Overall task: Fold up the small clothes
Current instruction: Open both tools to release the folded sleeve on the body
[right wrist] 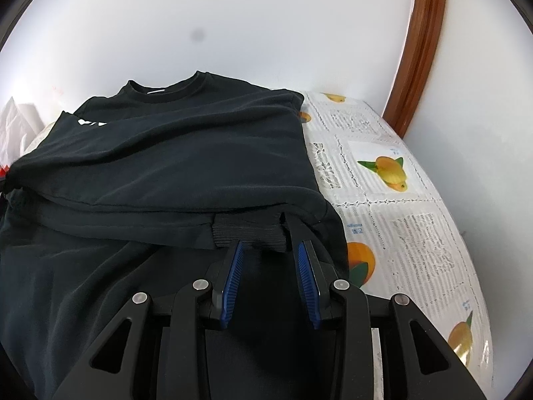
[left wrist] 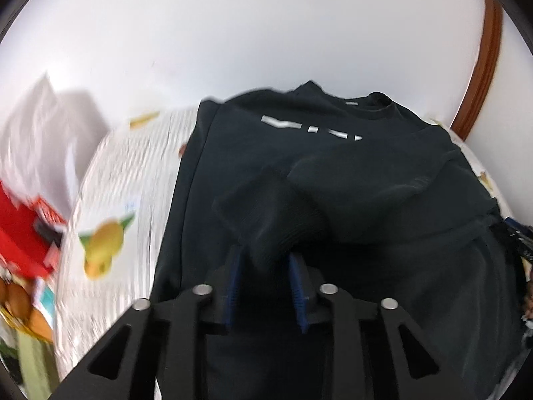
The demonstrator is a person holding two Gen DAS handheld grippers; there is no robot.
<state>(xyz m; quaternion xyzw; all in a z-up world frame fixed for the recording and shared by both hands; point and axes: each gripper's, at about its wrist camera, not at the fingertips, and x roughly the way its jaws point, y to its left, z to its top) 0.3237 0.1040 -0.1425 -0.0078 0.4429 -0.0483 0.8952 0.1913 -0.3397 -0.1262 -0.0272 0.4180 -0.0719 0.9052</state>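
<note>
A black sweatshirt point(left wrist: 349, 180) with a white chest print lies on the table, collar toward the wall; it also shows in the right wrist view point(right wrist: 186, 153). My left gripper point(left wrist: 266, 250) is shut on the ribbed cuff point(left wrist: 266, 213) of one sleeve, held up over the shirt's body. My right gripper point(right wrist: 268, 246) is open, its blue pads on either side of the other ribbed cuff point(right wrist: 250, 231), which lies folded across the shirt.
The table has a white cloth with fruit pictures point(right wrist: 389, 173) point(left wrist: 110, 240). A red package and papers point(left wrist: 23, 230) lie at the left. A white wall stands behind, with a brown wooden frame point(right wrist: 416, 53) at the right.
</note>
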